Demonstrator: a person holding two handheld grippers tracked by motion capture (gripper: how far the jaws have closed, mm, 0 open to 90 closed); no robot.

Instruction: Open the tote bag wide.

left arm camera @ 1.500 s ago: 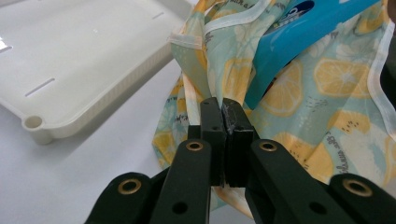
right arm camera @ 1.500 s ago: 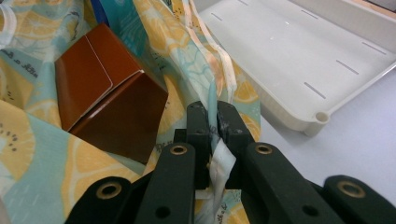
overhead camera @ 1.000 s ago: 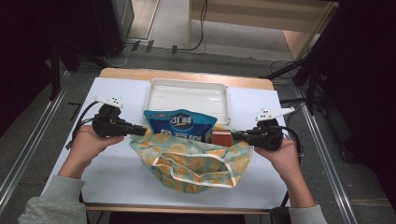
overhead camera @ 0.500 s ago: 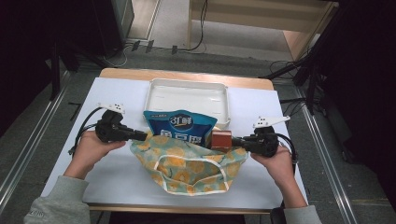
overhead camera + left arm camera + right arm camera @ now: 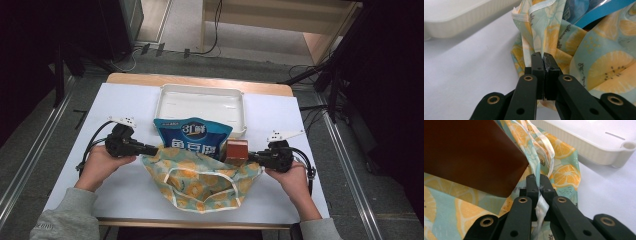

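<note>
A cloth bag [image 5: 200, 180] printed with orange slices on pale green lies across the near middle of the white table [image 5: 125, 100]. A blue snack packet [image 5: 192, 139] and a brown box [image 5: 236, 151] stick out of its far opening. My left gripper [image 5: 156, 149] is shut on the bag's left edge [image 5: 531, 37]. My right gripper [image 5: 251, 156] is shut on the bag's right edge, cloth [image 5: 541, 210] pinched between its pads, the brown box [image 5: 471, 155] close beside it.
A white plastic tray [image 5: 165, 105] stands empty behind the bag at the table's far middle; its wall [image 5: 461, 20] and corner [image 5: 604, 150] show in the gripper views. The person's hands [image 5: 97, 167] hold both grippers. Dark floor with cables surrounds the table.
Both grippers have sunk toward the table with the bag's edges still pinched, and the bag with the packet and box has settled lower and nearer the front edge.
</note>
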